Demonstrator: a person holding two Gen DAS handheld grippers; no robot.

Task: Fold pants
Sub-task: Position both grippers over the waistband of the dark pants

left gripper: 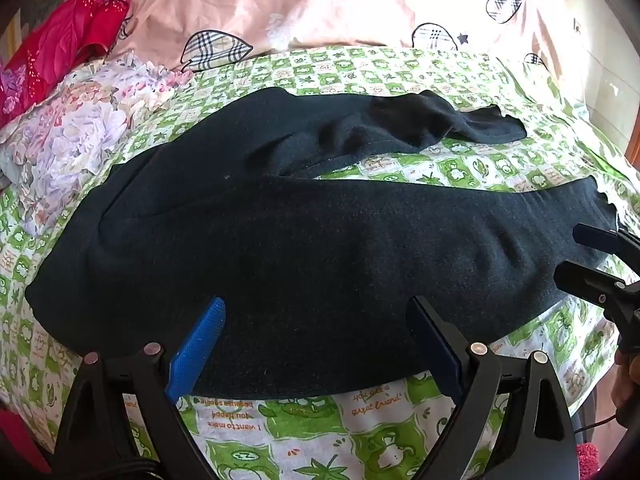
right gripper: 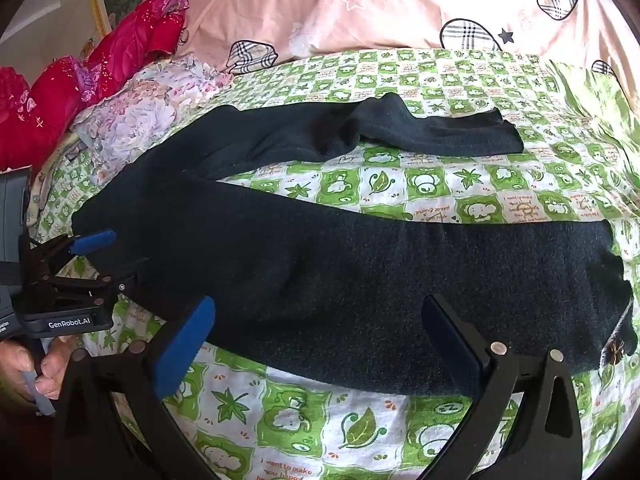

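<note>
Black pants (left gripper: 320,220) lie spread on the green-and-white sheet (left gripper: 400,412), waist to the left and both legs running right in a V. The far leg (right gripper: 440,132) is wrinkled near the crotch, while the near leg (right gripper: 400,272) lies flat. My left gripper (left gripper: 316,304) hovers open over the near edge by the waist, nothing pinched; it also shows in the right wrist view, left gripper (right gripper: 116,254). My right gripper (right gripper: 320,304) stands open over the near leg toward its cuff, and it shows at the edge of the left wrist view, right gripper (left gripper: 580,258).
A pink quilt with plaid hearts (right gripper: 360,12) is bunched along the back. Red floral fabric (right gripper: 80,80) and a pale flowered pillow (right gripper: 136,120) lie at the left. A person's hand (right gripper: 24,364) holds the left gripper's handle. The bed's near edge is just below the pants.
</note>
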